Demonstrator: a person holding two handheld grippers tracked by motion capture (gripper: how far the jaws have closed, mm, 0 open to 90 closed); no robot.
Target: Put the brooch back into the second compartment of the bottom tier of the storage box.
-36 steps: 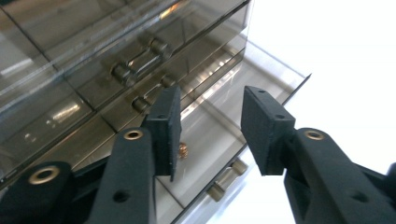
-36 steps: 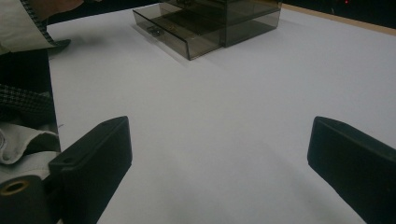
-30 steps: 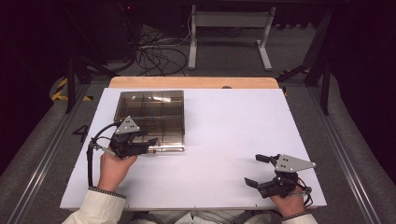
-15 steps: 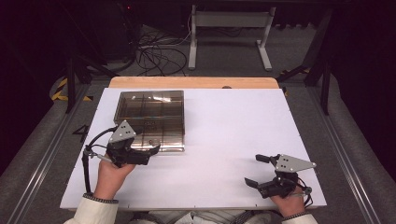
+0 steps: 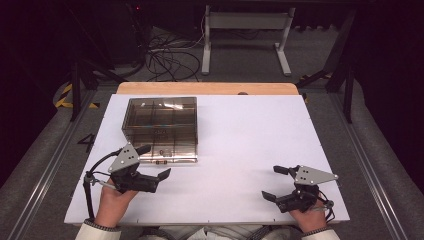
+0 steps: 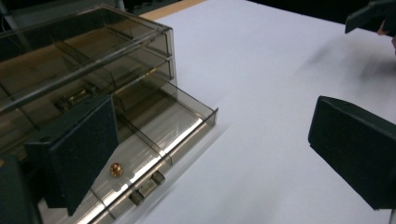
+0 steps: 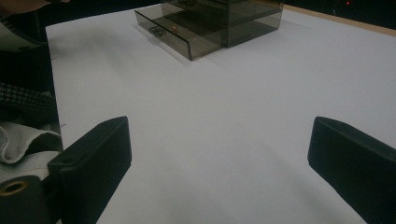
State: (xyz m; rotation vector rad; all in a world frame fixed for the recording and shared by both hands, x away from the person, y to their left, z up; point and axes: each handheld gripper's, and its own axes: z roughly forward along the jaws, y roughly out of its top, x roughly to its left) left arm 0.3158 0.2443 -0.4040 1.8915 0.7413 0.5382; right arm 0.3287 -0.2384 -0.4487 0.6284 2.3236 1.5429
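A smoky clear drawer cabinet stands at the table's left. Its bottom drawer is pulled out toward me, and a small copper ball lies in it, near the front handle. My left gripper hovers just in front of that drawer. Its jaws have just been opening and stand wide, with nothing between them. Low at the right, my right gripper rests open over bare table. From there the cabinet and the ball lie far ahead.
A white sheet covers the table, with a wooden strip at its far edge. Cables and a metal stand lie on the floor beyond. The right gripper's jaw tip shows at the left gripper view's top right.
My left gripper's jaws have opened, and the hand has drawn back from the drawer's front toward the near edge. The right gripper has stayed put.
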